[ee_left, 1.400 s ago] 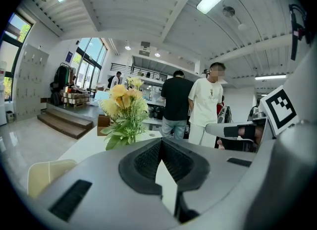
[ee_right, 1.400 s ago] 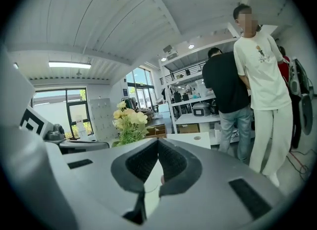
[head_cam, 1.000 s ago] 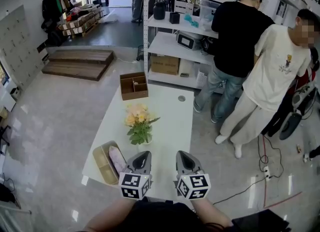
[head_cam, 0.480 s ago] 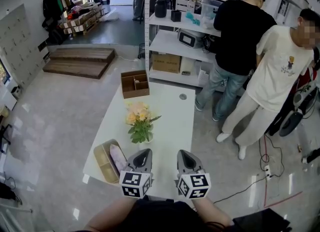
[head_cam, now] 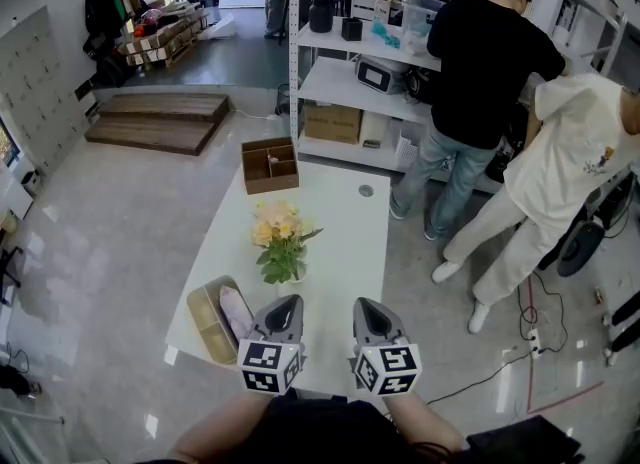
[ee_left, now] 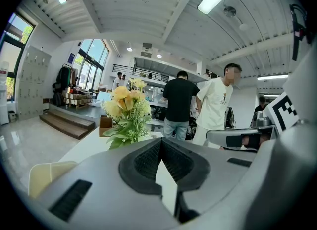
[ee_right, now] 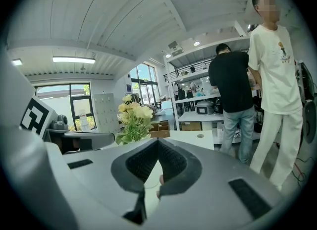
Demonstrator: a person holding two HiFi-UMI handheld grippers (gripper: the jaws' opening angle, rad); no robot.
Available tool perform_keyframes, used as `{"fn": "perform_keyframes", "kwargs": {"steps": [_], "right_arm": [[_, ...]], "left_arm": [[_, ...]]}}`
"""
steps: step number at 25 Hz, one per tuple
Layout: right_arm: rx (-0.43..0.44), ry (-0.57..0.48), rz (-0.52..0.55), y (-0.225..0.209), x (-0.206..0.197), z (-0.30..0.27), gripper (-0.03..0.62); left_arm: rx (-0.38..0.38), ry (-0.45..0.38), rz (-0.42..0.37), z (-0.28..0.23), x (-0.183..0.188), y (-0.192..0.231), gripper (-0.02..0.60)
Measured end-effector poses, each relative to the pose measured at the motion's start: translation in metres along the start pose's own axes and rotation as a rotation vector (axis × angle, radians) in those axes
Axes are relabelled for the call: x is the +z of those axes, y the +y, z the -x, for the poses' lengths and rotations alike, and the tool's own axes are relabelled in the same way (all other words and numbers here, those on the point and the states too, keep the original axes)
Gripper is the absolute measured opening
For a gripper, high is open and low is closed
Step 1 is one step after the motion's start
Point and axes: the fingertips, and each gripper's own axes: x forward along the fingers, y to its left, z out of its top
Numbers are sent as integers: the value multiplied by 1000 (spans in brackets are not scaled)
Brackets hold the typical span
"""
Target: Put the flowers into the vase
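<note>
Person in white (head_cam: 575, 157) has leaned over — L hand-held gripper (head_cam: 289, 304) & R hand-held gripper (head_cam: 363, 305) closed, empty.

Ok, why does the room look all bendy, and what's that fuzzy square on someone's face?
Left gripper view: the wide lens bows the ceiling beams and leaves black corners. Right gripper view: same bending; the fuzzy square was added afterwards to hide the face of a person. Head view: lights glare on the floor.
</note>
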Motion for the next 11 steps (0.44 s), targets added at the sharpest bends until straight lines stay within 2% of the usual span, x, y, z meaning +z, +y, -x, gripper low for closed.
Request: {"fn": "perform_keyframes", "kwargs": {"steps": [11], "right_arm": [[4,11,10,4,-5,0,3]], "left_arm": [[-3,6,0,1,-4,0,3]]}}
